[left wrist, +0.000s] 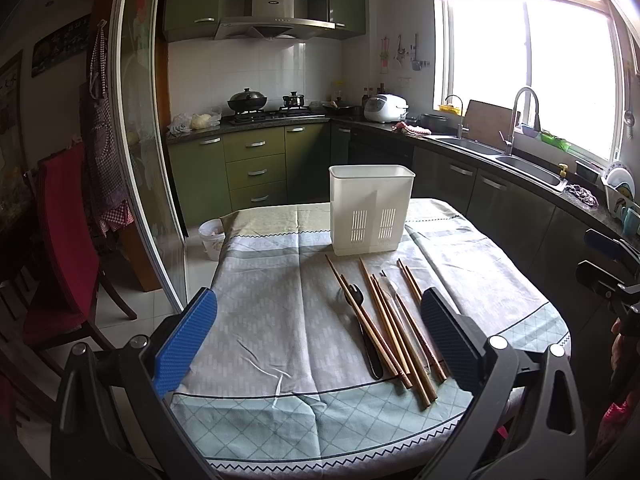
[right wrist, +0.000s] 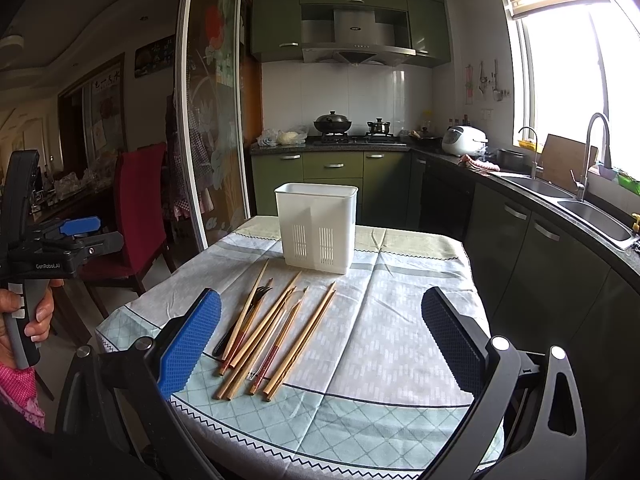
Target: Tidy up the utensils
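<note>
A white plastic utensil holder (left wrist: 370,210) (right wrist: 318,227) stands upright on the table's far half. In front of it lie several wooden chopsticks (left wrist: 394,328) (right wrist: 280,336), a black fork (left wrist: 360,320) (right wrist: 256,300) and a clear plastic spoon (left wrist: 390,286) (right wrist: 294,300), loosely bunched on the cloth. My left gripper (left wrist: 320,324) is open and empty, above the table's near edge, with the pile just inside its right finger. My right gripper (right wrist: 320,332) is open and empty, with the pile near its left finger. The left gripper also shows at the left of the right wrist view (right wrist: 80,236).
The table wears a pale green patterned cloth (left wrist: 280,300) (right wrist: 400,320). A red chair (left wrist: 68,232) (right wrist: 140,208) stands to the left by a sliding glass door. Green cabinets, a stove and a sink counter (left wrist: 520,160) run behind and right. A small bin (left wrist: 212,238) sits on the floor.
</note>
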`<state>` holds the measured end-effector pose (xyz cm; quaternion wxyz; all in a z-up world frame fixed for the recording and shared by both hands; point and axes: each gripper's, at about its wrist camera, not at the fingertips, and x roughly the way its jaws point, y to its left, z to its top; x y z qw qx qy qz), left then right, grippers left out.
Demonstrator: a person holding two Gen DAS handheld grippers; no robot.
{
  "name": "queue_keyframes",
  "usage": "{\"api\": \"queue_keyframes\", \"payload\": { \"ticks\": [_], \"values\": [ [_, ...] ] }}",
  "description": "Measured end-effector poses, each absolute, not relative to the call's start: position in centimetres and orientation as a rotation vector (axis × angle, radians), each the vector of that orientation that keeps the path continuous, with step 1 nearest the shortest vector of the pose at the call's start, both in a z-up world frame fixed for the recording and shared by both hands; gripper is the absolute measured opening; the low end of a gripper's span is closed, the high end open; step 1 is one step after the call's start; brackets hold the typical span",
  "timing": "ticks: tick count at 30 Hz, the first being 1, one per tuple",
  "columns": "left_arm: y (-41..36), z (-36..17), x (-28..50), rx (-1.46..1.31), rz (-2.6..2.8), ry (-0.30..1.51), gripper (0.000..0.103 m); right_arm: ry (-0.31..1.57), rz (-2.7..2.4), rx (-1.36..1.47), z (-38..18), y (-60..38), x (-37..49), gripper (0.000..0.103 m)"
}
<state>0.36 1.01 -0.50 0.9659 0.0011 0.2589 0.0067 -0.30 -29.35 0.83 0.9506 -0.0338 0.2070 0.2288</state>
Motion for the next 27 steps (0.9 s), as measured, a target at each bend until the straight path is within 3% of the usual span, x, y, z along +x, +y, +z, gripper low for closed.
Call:
{"api": "queue_keyframes", "payload": {
  "ticks": [18,27],
  "values": [
    [1.5,-1.3,1.5,-0.058,-0.013,0.585,0.097,0.476,0.464,-0.018,0.4,-30.0,0.9,0.099],
    [-0.2,-4.3,9.3,-0.053,-0.058,0.849,0.097,0.666,0.392,-0.122,-3.3,-28.8,8.0,0.099]
  ]
}}
